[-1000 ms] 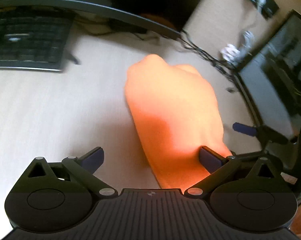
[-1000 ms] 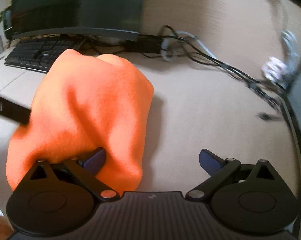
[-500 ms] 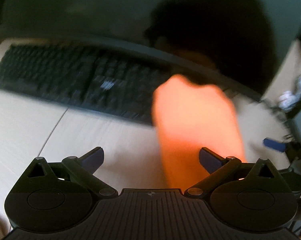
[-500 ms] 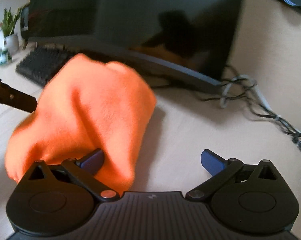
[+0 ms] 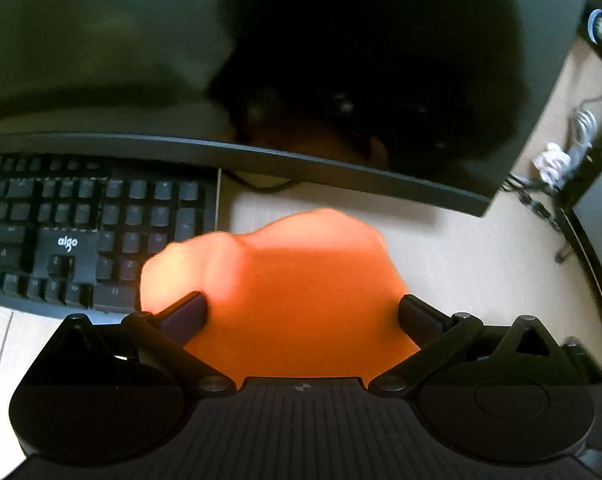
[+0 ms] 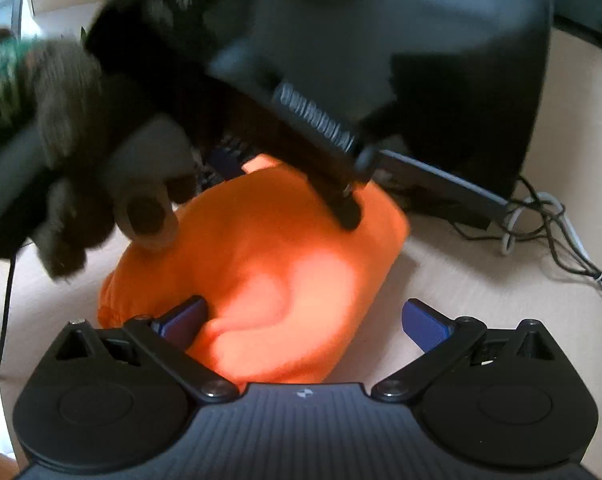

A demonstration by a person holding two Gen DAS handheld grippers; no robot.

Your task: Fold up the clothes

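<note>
1. Progress, judged from how it lies: the orange garment (image 5: 301, 304) is a rounded, bunched mound on the desk (image 5: 461, 264), with no flat panel or clean crease visible. Looks like a rough bundle, not a finished fold; squaring and flattening are left.
2. Left gripper (image 5: 301, 314): jaws wide open, straddling the near end of the garment. Cloth fills the gap and lies against both pads, but nothing is pinched.
3. Right gripper (image 6: 303, 318): also wide open. Left finger (image 6: 183, 318) is pressed against the cloth; right finger (image 6: 425, 324) is clear, over bare desk. No hold.
4. In the right wrist view, the left gripper comes in from above-left, one fingertip (image 6: 347, 216) touching the far top of the mound. Heavy motion blur there, so details are uncertain.
5. Beyond the garment: keyboard (image 5: 81, 232) at left, its right edge partly hidden behind the mound; monitor (image 5: 261, 60) behind; tangle of cables (image 6: 549, 224) far right.
</note>
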